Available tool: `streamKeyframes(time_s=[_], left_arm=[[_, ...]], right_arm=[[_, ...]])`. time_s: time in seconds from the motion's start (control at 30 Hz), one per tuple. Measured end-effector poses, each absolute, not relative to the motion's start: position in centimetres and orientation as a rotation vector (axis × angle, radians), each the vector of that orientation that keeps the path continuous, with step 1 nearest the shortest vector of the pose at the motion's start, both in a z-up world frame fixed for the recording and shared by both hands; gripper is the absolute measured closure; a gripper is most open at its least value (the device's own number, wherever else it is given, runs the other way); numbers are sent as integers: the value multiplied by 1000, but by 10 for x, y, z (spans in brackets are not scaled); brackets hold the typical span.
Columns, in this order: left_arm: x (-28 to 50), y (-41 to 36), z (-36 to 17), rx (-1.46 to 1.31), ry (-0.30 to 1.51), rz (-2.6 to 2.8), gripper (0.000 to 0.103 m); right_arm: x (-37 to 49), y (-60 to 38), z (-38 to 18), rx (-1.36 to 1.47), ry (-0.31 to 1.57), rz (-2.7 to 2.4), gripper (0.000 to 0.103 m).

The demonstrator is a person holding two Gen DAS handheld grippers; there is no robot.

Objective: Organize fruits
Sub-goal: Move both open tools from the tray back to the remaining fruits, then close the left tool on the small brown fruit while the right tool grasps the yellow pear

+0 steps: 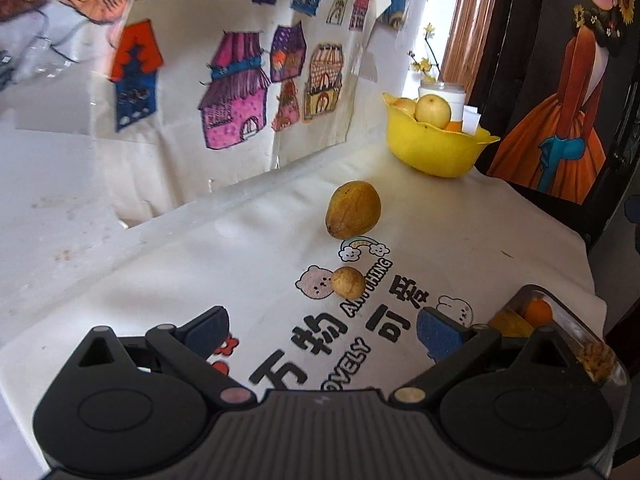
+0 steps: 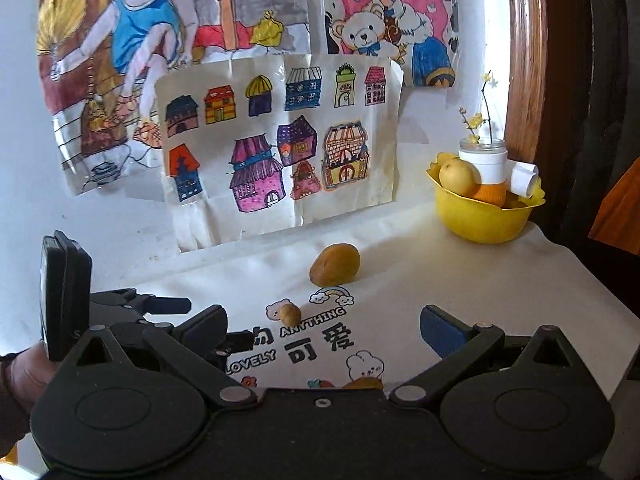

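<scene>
Left gripper (image 1: 322,330) and right gripper (image 2: 323,330) are hovering near the cloth (image 1: 248,240), jaws released and gripping nothing. A small brown fruit (image 1: 348,287) is lying just beyond; a larger one (image 1: 353,209) is resting farther; the yellow bowl (image 1: 436,150) is sitting far right, holding a pale fruit (image 1: 433,110).
</scene>
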State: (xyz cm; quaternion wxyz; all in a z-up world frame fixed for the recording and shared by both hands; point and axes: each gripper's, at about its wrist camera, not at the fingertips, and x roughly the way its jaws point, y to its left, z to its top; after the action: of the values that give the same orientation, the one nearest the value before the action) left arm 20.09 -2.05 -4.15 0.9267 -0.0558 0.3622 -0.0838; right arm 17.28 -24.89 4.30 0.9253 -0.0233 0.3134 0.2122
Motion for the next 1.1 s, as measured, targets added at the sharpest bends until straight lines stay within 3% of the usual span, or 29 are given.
streamKeyframes(time_s=[0.23,0.47,0.7,0.87,1.1], left_arm=[[238,-33,-60,-110,780,-202,15],[260,-49,-78,-51,802,-238,39],[271,-59,-86,-15,775,-239,44],[270,-64,-86,36,762,-241,69],[267,-64,-87,34,753,-254,72]], right_arm=[[218,-244,20,-37,681,449,1],[269,-239,-5,-7,721,469,1],[311,-233,-20,12,739,483,1],[327,-228,-27,11,757,490,1],[344,-215,-31,-20,762,506,1]])
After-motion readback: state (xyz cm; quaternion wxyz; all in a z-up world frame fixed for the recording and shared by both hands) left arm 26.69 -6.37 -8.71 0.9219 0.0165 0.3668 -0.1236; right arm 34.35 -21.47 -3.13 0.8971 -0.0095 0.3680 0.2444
